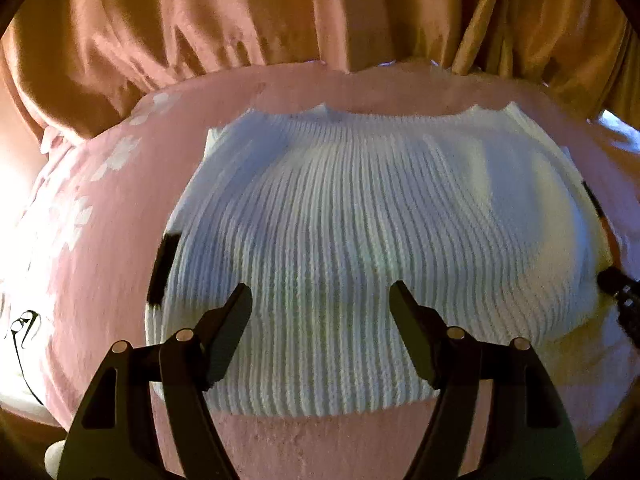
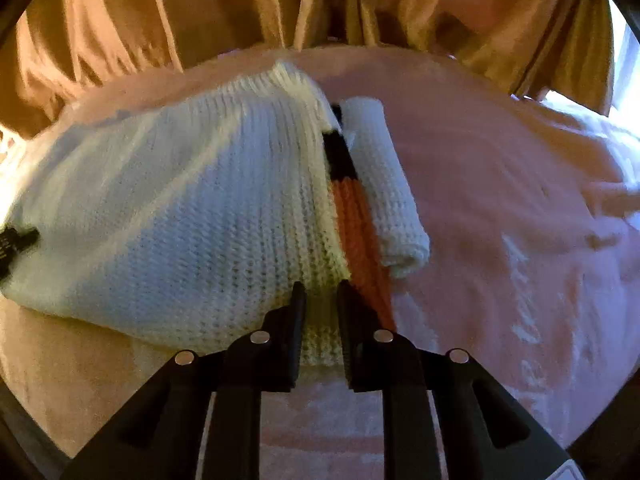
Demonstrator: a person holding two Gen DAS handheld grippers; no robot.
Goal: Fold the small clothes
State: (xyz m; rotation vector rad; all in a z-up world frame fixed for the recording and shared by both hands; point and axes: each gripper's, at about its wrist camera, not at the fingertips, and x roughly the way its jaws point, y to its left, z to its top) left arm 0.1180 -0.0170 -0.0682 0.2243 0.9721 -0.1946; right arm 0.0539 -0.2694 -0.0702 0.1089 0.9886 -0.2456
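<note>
A small white ribbed knit sweater (image 1: 340,240) lies folded on a pink blanket (image 1: 100,240). My left gripper (image 1: 320,300) is open above its near edge, holding nothing. In the right wrist view the sweater (image 2: 180,220) shows an orange and black band (image 2: 352,220) and a rolled white sleeve (image 2: 384,184) on its right side. My right gripper (image 2: 322,300) is shut on the sweater's near right edge, with knit fabric between the fingers. The right gripper's tip shows at the right edge of the left wrist view (image 1: 620,292).
An orange-brown curtain (image 1: 280,20) hangs right behind the blanket's far edge. The pink blanket (image 2: 520,240) stretches to the right of the sweater, with pale lettering on it. Bright light comes from the far left and far right.
</note>
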